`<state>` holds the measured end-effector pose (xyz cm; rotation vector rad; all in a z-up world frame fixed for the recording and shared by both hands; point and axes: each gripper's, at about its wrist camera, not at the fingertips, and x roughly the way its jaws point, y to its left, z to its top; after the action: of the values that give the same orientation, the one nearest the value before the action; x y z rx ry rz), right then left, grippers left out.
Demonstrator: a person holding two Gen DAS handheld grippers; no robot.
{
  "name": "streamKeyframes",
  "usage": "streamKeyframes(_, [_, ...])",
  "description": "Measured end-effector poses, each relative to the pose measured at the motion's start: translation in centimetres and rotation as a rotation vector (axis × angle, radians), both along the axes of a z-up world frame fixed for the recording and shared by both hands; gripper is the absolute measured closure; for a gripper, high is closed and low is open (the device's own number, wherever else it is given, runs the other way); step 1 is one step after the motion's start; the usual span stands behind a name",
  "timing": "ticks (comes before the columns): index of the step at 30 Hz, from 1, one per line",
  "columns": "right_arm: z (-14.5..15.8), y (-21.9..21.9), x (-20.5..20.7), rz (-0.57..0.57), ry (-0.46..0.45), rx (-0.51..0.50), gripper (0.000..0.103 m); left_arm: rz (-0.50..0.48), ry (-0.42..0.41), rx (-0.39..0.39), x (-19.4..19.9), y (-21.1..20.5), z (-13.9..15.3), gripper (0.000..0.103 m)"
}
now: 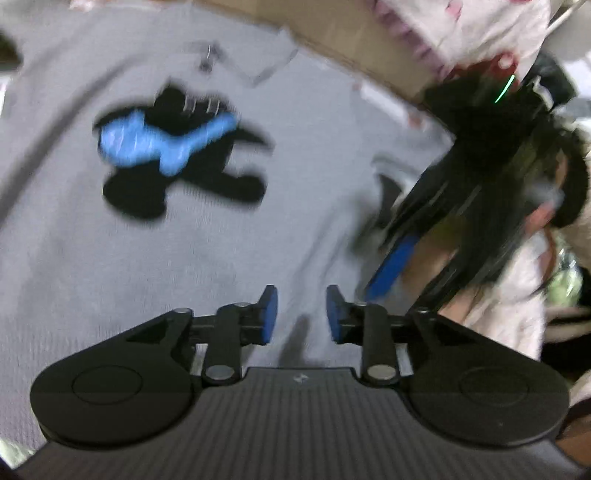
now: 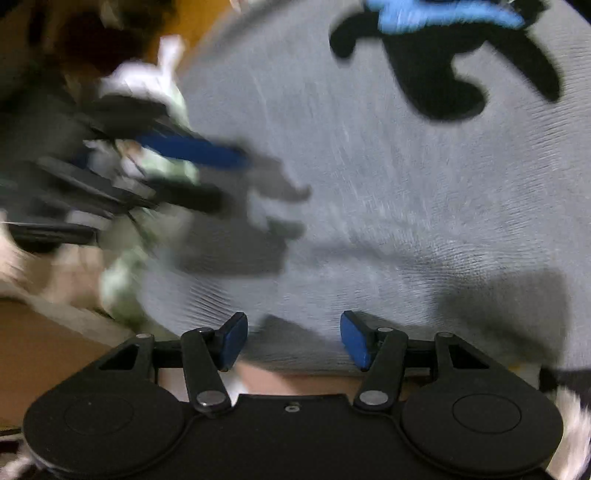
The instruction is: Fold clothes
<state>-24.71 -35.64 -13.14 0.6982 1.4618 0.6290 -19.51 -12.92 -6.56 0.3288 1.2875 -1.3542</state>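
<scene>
A grey T-shirt [image 1: 110, 258] with a black and blue print [image 1: 173, 155] lies spread flat and fills most of both views; it also shows in the right wrist view [image 2: 406, 206], with its print [image 2: 443, 59] at the top. My left gripper [image 1: 301, 314] is open and empty just above the shirt. My right gripper [image 2: 293, 338] is open and empty over the shirt's near edge. Each gripper shows blurred in the other's view: the right one [image 1: 391, 266] at the shirt's right side, the left one [image 2: 192, 151] at its left side. Both views are motion-blurred.
A brown wooden surface [image 1: 332, 33] shows beyond the shirt and also at the lower left of the right wrist view [image 2: 44, 343]. Pale patterned cloth [image 1: 480, 26] lies at the top right. White and pale green fabric [image 2: 147, 92] sits beside the shirt's left edge.
</scene>
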Motion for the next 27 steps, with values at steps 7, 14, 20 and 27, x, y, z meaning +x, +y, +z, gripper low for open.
streamKeyframes(7, [7.5, -12.9, -10.4, -0.738, -0.361, 0.065, 0.041, -0.028, 0.119, 0.103, -2.5, 0.8, -4.3, 0.07])
streamKeyframes(14, [6.8, -24.7, -27.6, -1.485, -0.384, -0.217, 0.04, 0.03, -0.087, -0.088, 0.6, -4.3, 0.2, 0.062])
streamKeyframes(20, [2.1, -25.8, -35.1, -1.702, -0.175, -0.521, 0.04, 0.125, -0.439, -0.053, -0.1, -11.2, -1.1, 0.065])
streamKeyframes(27, [-2.4, -25.0, -38.9, -1.813, -0.109, -0.666, 0.04, 0.184, -0.5, -0.011, -1.3, -11.3, -3.6, 0.063])
